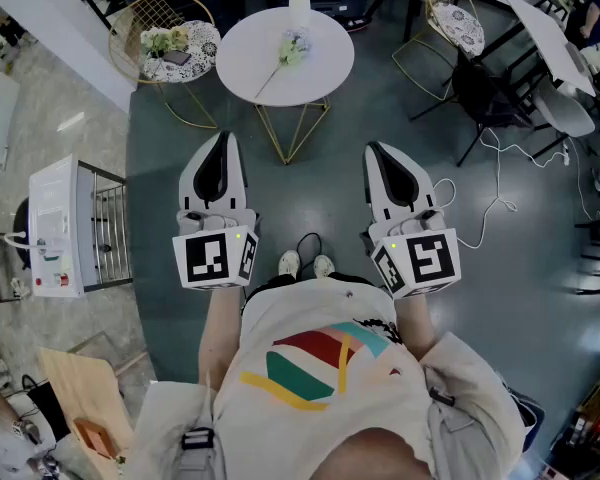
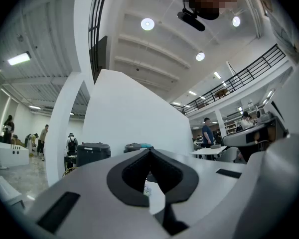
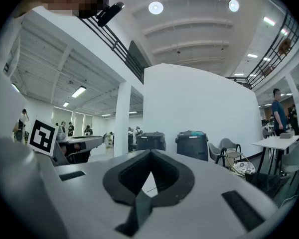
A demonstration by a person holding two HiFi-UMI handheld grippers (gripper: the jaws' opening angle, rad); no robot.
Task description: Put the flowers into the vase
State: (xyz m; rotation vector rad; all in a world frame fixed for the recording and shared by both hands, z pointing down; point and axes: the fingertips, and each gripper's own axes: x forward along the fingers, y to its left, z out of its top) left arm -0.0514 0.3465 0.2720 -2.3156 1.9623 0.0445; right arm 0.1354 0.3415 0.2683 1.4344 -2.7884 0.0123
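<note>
At the approach step, our left gripper (image 1: 223, 140) and right gripper (image 1: 373, 151) are closed and empty; next we reach the flower (image 1: 292, 50).

Readable text: none could be made out.
Cube (image 1: 216, 258) on left gripper (image 1: 223, 138): bore black-and-white square markers, no letters.
Cube (image 1: 420, 260) on right gripper (image 1: 372, 150): bore the same.
White cabinet (image 1: 55, 228), far left: label too small to read.
</note>
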